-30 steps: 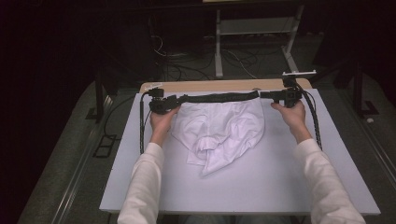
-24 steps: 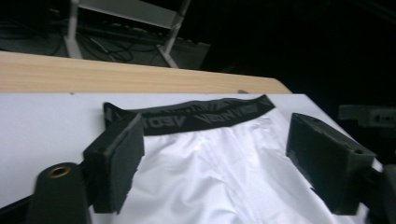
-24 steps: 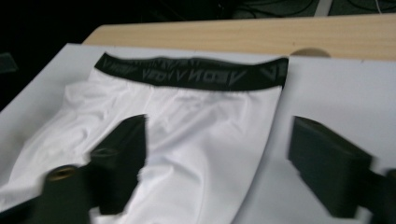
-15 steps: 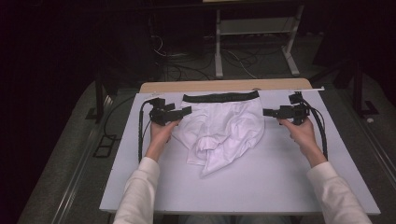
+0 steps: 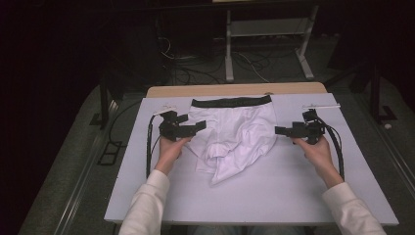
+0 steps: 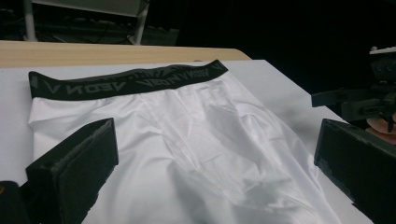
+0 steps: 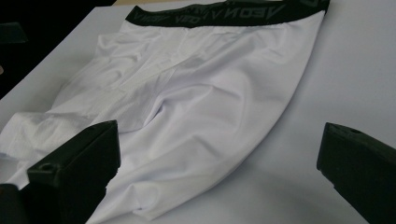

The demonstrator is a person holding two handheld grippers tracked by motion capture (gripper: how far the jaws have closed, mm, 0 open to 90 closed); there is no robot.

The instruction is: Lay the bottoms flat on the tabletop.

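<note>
White boxer briefs [image 5: 235, 134] with a black waistband [image 5: 231, 102] lie crumpled on the white board [image 5: 264, 196], waistband at the far edge and legs bunched toward me. My left gripper [image 5: 195, 126] hovers open over the garment's left edge, its jaws wide apart above the white fabric [image 6: 205, 149]. At the garment's right side my right gripper [image 5: 279, 130] stands open, pointing inward, nothing between its jaws; the briefs [image 7: 187, 98] lie ahead of it. The left gripper view also catches the right gripper [image 6: 364, 100] farther off.
The white board rests on a wooden table [image 5: 235, 90] whose far edge shows behind it. Black cables [image 5: 149, 147] trail from each gripper along the board's sides. Beyond the table, a white metal stand [image 5: 266, 29] and floor cables sit in the dark.
Both grippers let go of the waistband at the far edge and drew back toward me and apart, now open at the garment's sides. The waistband lies flat on the board.
</note>
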